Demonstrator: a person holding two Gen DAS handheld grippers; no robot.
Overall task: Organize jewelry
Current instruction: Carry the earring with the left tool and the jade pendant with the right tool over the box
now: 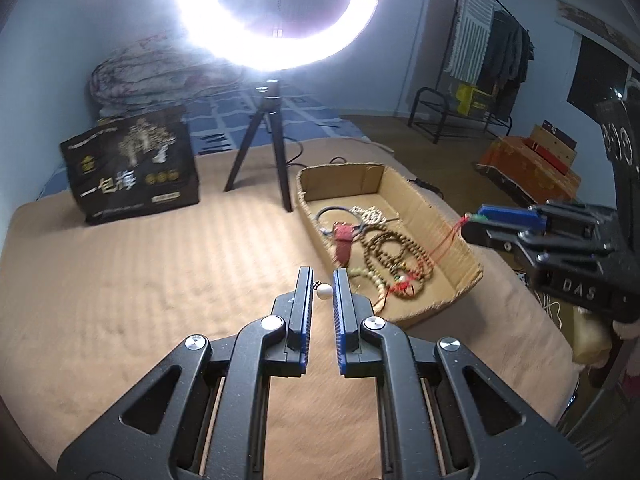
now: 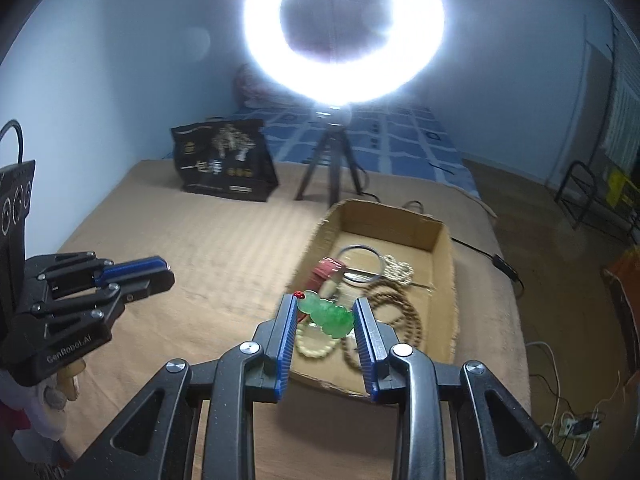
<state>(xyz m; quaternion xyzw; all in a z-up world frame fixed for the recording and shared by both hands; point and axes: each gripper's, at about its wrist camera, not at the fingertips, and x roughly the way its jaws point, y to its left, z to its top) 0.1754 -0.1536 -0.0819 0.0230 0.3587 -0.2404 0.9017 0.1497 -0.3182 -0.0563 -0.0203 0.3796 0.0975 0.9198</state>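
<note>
Your right gripper [image 2: 325, 316] held a green gourd-shaped pendant [image 2: 326, 317] between its blue pads [image 2: 285, 344]. The jaws were fairly wide, and the pendant spanned the gap from one pad to the other, with a small red knot at its left end. From the left wrist view, a red cord [image 1: 450, 240] hung from the tip of this gripper [image 1: 474, 226] down into the cardboard box [image 1: 464, 280], so the pendant was above the near part of the box.

Your left gripper [image 1: 322, 285] had its jaws narrow, with a small white bead [image 1: 324, 291] between the fingertips. I cannot tell if the pads really pressed the bead or if it only sat in the gap. This gripper was over the tan blanket [image 1: 160, 260], just beside the left wall of the box.

Inside the box lay brown bead necklaces [image 1: 394, 254], a pale bead bracelet [image 1: 370, 216], a dark thin bangle [image 1: 340, 220], a red pouch [image 1: 345, 242] and a red knotted cord [image 1: 402, 286], all mixed together.

Behind, on the blanket, stood a bright ring light [image 1: 278, 12] on a black tripod [image 1: 264, 148] and a black printed bag [image 1: 132, 168], well apart from the box.
</note>
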